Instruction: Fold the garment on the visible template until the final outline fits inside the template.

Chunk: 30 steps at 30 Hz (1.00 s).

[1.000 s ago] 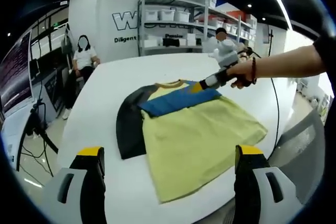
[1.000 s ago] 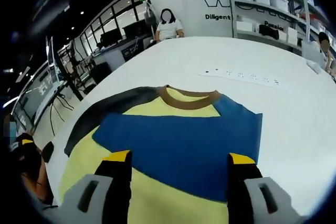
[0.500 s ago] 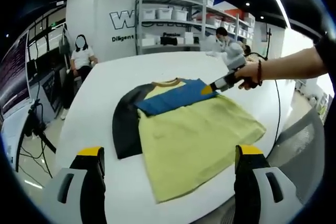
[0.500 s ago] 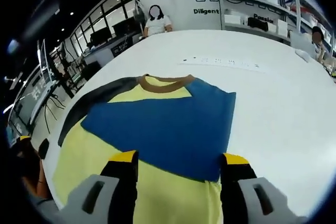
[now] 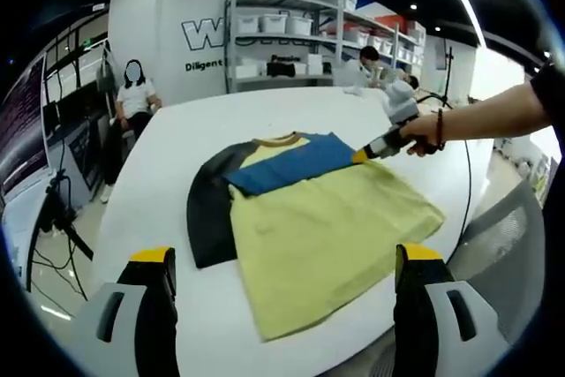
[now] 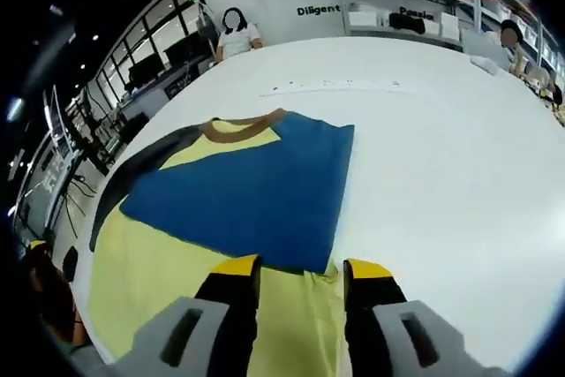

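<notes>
The left tongs (image 5: 281,262) hung spread above the tabletop (image 5: 177,156) edge. Beyond them the shirt (image 5: 327,227) lay flat, its blue sleeve (image 6: 256,192) folded across the chest. It looked light and limp, best pinched at a hem. The right tongs (image 6: 300,269), jaws narrowed, hovered near the sleeve's edge, gripping nothing visible.

Wall lettering: on the white back wall (image 5: 168,15) behind the shelving rack (image 5: 291,37), I read a large "W", the rest hidden by the rack.
Smaller line below it: "Diligen…", cut off.
Garment: no print I can read.
</notes>
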Motion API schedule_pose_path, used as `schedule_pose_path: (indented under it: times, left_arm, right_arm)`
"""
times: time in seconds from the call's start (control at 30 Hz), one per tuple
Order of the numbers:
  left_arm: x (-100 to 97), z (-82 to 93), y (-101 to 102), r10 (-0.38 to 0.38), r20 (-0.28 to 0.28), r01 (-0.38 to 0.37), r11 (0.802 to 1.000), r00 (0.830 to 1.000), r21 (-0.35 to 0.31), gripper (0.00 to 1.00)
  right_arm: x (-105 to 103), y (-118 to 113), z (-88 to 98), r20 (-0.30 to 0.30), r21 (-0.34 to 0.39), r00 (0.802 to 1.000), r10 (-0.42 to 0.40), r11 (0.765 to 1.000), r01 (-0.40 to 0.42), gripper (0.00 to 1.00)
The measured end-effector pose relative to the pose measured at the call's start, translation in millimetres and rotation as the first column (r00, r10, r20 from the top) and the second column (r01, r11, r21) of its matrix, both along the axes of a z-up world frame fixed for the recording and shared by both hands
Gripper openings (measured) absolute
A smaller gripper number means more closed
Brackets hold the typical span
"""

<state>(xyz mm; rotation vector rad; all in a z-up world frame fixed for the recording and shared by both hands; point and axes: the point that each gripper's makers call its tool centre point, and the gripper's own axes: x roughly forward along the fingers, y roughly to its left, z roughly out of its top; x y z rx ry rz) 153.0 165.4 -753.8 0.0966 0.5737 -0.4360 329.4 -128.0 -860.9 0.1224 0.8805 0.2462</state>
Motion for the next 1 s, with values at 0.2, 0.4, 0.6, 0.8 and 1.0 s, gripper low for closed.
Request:
schedule_pose_path:
  times: [0.2,0.4,0.6,0.8,1.0]
  left_arm:
    - [0.2,1.2,1,0.002,0.009,-0.002,1.0,1.0,0.001,0.99]
    - [0.9,0.3,2,0.008,0.005,-0.008,1.0,1.0,0.001,0.99]
    - [2.7,0.8,3,0.009,0.009,-0.009,1.0,1.0,0.001,0.99]
    - [2.5,-1.3,5,0.012,0.005,-0.012,1.0,1.0,0.004,0.99]
    - [4.6,-1.2,8,0.02,0.007,-0.02,1.0,1.0,-0.001,0.99]
  right_arm:
    - [2,-9,-1.9,0.011,-0.021,1.0,-0.021,1.0,0.021,0.2]
    - [-1,-11,-2.3,0.016,-0.04,1.0,-0.011,0.999,0.012,0.09]
    - [4,-12,-3.5,0.021,-0.064,1.0,0.012,0.998,-0.01,0.05]
    - [6,-19,-3.6,0.013,-0.069,1.0,0.0,0.998,0.001,0.03]
    - [10,-30,-4.3,0.0,-0.077,1.0,-0.007,0.997,0.007,0.03]
